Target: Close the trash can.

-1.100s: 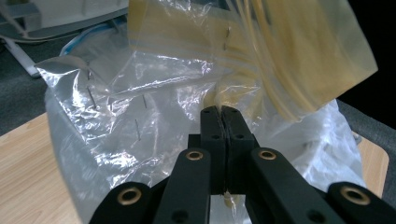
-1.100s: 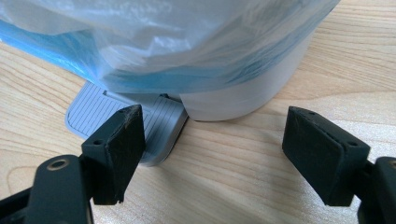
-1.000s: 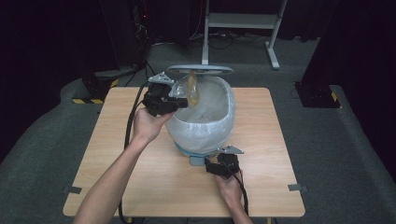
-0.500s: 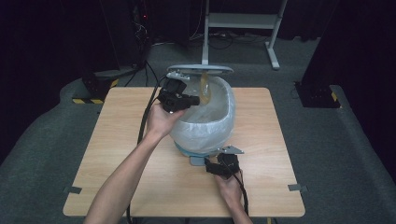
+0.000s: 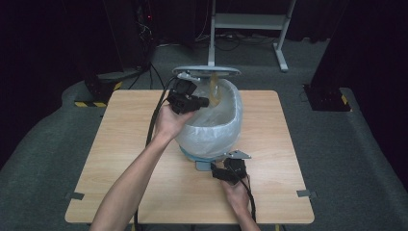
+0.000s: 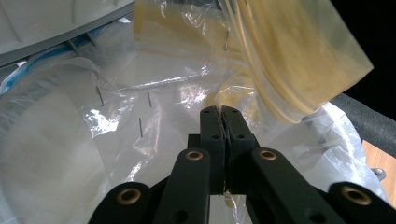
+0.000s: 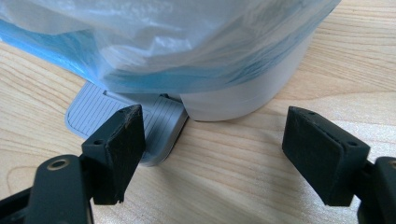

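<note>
A white pedal bin lined with a clear plastic bag stands mid-table, its grey lid raised. My left gripper hovers over the bin's left rim, shut on the edge of a yellowish see-through bag. In the left gripper view the jaws pinch that thin film, and the yellowish bag hangs above the liner. My right gripper sits low at the bin's front and is open. Its left jaw lies on the grey ribbed foot pedal.
The wooden table has bare room left and right of the bin. Dark floor surrounds it, with a metal stand and cables behind. The bin's white base is close in front of the right jaws.
My left hand has carried the yellowish bag to the right, from the bin's left edge to over its opening. The right gripper has stayed at the pedal.
</note>
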A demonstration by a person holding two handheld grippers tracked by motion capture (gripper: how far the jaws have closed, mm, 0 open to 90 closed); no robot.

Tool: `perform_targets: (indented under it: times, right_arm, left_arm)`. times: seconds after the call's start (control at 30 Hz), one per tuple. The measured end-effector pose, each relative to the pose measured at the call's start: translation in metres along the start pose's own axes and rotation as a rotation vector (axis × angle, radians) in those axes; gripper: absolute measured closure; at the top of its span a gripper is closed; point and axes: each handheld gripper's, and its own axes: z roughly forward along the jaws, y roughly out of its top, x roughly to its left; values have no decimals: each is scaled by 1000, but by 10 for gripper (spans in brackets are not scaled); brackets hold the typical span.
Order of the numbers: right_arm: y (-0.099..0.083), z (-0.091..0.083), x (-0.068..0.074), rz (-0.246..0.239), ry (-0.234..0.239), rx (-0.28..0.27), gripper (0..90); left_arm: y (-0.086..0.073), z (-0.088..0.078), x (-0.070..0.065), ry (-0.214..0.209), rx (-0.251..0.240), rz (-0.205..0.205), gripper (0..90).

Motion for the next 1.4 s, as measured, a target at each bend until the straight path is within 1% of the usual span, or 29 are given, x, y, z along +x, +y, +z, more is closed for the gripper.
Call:
perform_targets:
  times: [0.03,0.07,0.1,0.13,0.2,0.23,0.27,0.33,0.4,0.43,0.53,0.57,0.6,0.63,0.67,0.7,0.73,0.8,0.83,0.93,1.07,1.17,1.27,1.4]
  right_arm:
    - [0,0,0,0,0,0,210]
    - [0,0,0,-1,-1,0,210]
    - [0,0,0,-1,-1,0,210]
    - [0,0,0,-1,-1,1,210]
    - [0,0,0,-2,-1,1,210]
    - [0,0,0,-2,-1,1,210]
    - [0,0,0,-2,-1,1,210]
    - [0,0,0,-3,-1,2,211]
    - [0,0,0,-3,-2,1,211]
    - [0,0,0,-2,-2,2,211]
    - [0,0,0,-3,-2,3,211]
    - [0,0,0,-3,-2,2,211]
    - [0,0,1,-3,-2,3,211]
    - [0,0,1,-3,-2,3,211]
    - [0,0,1,-3,-2,2,211]
    - [0,0,1,-3,-2,3,211]
    - [0,0,1,-4,-3,3,211]
    - [0,0,1,-3,-3,3,211]
    - [0,0,1,-4,-3,3,211]
    - [0,0,1,-4,-3,2,211]
    - [0,0,0,-4,-3,3,211]
    - [0,0,0,-4,-3,3,211]
    - [0,0,0,-3,-3,3,211]
    - [0,0,0,-3,-2,3,211]
  left_arm:
    - [0,0,0,-4,0,-3,873]
    - [0,-1,1,-13,-2,4,854]
    - [0,-1,1,-13,-2,4,796]
    - [0,-1,1,-15,-2,3,796]
    - [0,-1,1,-22,0,2,744]
    - [-1,-2,1,-26,2,-9,716]
    - [-1,-3,1,-25,0,-2,698]
    - [-2,-4,2,-24,-8,-1,646]
    - [-4,-7,0,-40,-18,-44,606]
    - [-4,-8,0,-45,-26,-52,588]
    - [-6,-12,1,-39,-35,-53,532]
    - [-6,-14,2,-4,-40,-35,517]
    - [-6,-16,3,-11,-44,-35,503]
    - [-6,-17,3,0,-49,-37,489]
    - [-6,-18,3,1,-53,-37,483]
    - [-7,-20,2,-22,-59,-51,475]
    - [-7,-21,2,-28,-61,-55,464]
    - [-8,-23,3,-1,-57,-33,437]
    - [-9,-23,4,1,-59,-24,432]
    - [-13,-25,7,-14,-81,-50,422]
    - [-17,-28,10,-6,-96,-69,402]
    - [-19,-30,12,-1,-106,-69,382]
    - [-21,-33,11,-3,-113,-77,374]
    - [-22,-38,11,6,-127,-87,366]
